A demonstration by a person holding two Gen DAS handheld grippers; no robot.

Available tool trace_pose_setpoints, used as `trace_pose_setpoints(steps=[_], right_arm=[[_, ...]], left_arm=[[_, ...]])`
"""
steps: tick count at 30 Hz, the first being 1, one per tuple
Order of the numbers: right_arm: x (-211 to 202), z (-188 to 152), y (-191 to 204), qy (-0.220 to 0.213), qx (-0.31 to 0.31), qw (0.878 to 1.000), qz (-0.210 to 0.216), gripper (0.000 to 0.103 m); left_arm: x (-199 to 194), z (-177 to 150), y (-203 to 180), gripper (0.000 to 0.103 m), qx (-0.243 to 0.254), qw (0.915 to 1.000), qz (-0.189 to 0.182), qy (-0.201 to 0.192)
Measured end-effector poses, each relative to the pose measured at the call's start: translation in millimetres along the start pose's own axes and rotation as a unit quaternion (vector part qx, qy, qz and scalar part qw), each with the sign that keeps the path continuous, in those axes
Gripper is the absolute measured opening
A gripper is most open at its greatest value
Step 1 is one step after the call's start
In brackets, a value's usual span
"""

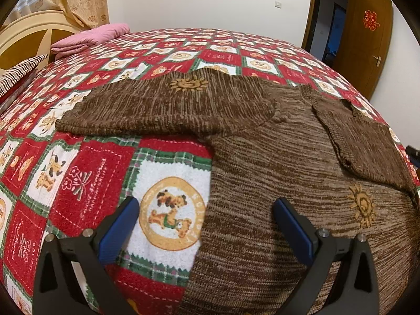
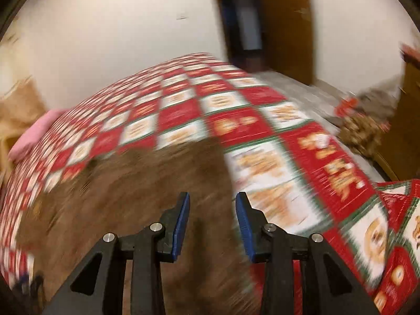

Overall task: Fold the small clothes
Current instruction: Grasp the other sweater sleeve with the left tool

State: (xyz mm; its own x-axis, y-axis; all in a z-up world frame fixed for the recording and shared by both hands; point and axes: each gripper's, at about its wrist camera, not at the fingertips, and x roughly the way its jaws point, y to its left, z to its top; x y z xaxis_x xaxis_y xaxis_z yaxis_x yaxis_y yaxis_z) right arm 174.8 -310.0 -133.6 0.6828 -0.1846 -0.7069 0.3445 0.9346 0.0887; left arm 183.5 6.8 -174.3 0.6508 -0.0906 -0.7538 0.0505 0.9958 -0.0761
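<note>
A small brown knitted sweater (image 1: 275,183) with sun motifs lies flat on the bed. Its left sleeve (image 1: 168,107) stretches out to the left; its right sleeve (image 1: 365,141) is folded over the body. My left gripper (image 1: 207,210) is open just above the sweater's left edge, holding nothing. In the blurred right wrist view the sweater (image 2: 126,199) is a brown patch at lower left. My right gripper (image 2: 212,204) is open over the sweater's right edge, holding nothing.
A red, white and green bear-print bedspread (image 1: 105,173) covers the bed. A pink folded blanket (image 1: 89,36) and a striped pillow (image 1: 18,73) lie at the far left by the headboard. A wooden door (image 1: 362,42) stands open at the right.
</note>
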Motion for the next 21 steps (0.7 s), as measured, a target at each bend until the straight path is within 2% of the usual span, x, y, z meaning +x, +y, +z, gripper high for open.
trace_pose_setpoints(steps=[3,5,7,9,12,15,17,20,21], right_arm=[[11,-33,28,0.034,-0.049,0.998,-0.013,0.038],[14,-41,36,0.025,-0.064,0.997,-0.034,0.039],[16,-41,41,0.027,-0.073,0.996,-0.045,0.052],[16,-42,42,0.027,-0.077,0.996,-0.04,0.057],[15,-43,39,0.028,-0.074,0.997,-0.017,0.067],[14,-43,40,0.031,-0.076,0.997,-0.013,0.071],[15,-45,44,0.031,-0.083,0.996,-0.019,0.072],[15,-45,44,0.031,-0.083,0.996,-0.019,0.072],[15,-45,44,0.031,-0.082,0.996,-0.017,0.072]], left_arm=[[0,0,0,0.103,0.001,1.0,0.002,0.001],[1,0,0,0.103,0.001,1.0,0.003,0.003],[0,0,1,0.103,0.003,1.0,-0.001,0.006],[-3,1,7,0.103,0.001,0.9998,-0.012,0.014],[-14,7,30,0.101,-0.048,0.9987,-0.019,0.008],[-27,25,77,0.102,-0.124,0.992,0.007,-0.021],[-28,44,113,0.102,-0.17,0.9839,0.037,-0.041],[-9,70,153,0.1,-0.213,0.9734,0.075,-0.037],[4,78,165,0.093,-0.225,0.9709,0.08,-0.025]])
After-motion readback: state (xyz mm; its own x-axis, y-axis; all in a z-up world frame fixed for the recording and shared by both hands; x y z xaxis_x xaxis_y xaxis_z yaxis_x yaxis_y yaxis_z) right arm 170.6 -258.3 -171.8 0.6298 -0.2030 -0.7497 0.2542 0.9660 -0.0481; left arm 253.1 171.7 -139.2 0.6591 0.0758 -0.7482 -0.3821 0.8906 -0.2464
